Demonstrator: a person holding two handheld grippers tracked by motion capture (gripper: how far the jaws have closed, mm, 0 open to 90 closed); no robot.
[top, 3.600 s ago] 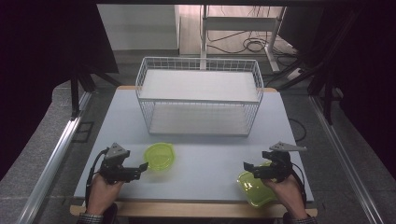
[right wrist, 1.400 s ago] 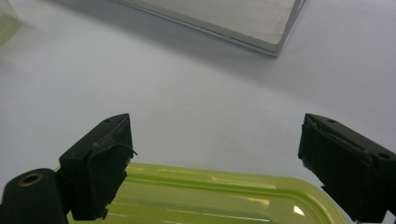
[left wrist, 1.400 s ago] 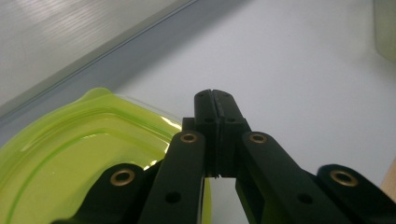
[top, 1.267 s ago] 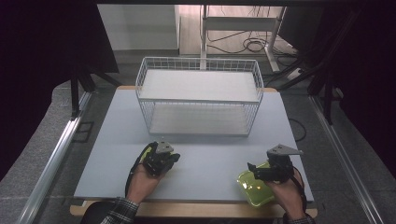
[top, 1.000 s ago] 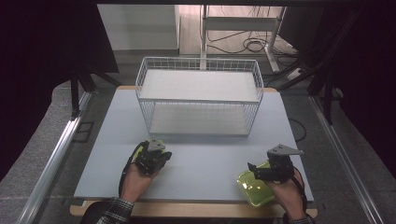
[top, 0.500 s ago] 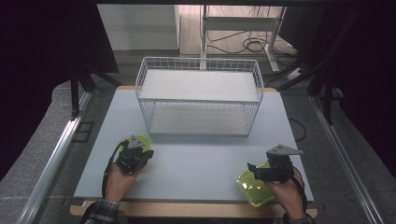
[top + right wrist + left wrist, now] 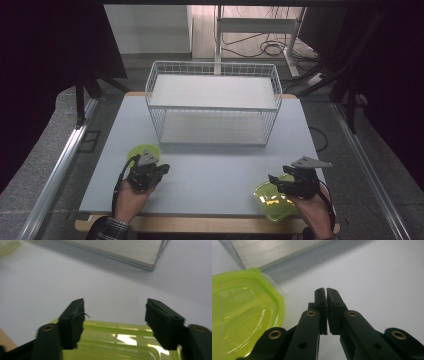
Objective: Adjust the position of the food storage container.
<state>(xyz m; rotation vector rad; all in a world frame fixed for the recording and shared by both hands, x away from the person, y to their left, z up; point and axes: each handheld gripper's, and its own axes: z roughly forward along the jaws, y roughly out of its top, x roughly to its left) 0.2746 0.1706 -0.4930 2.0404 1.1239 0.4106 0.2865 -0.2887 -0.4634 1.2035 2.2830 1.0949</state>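
A round lime-green lid (image 7: pixel 144 151) (image 7: pixel 242 315) lies flat on the grey table (image 7: pixel 215 170) at the front left. My left gripper (image 7: pixel 163 169) (image 7: pixel 326 290) is just on the near side of it, beside its rim, shut with nothing between the jaws. At the front right a lime-green container (image 7: pixel 274 201) (image 7: pixel 120 340) sits near the table's edge. Over its far rim hovers my right gripper (image 7: pixel 272 179) (image 7: pixel 115 307). Its jaws have just been closing and still stand apart, with only the container's rim showing low between them; the pads do not press on it.
A white wire basket (image 7: pixel 215 127) (image 7: pixel 150 263) with a shelf stands at the back middle of the table. Bare tabletop lies between the two hands. A metal rail (image 7: pixel 55 175) runs along the left side, beyond the table.
My left hand has gone from the front middle to the left, and the green lid now lies farther left and a little farther back. The right hand has stayed over the container.
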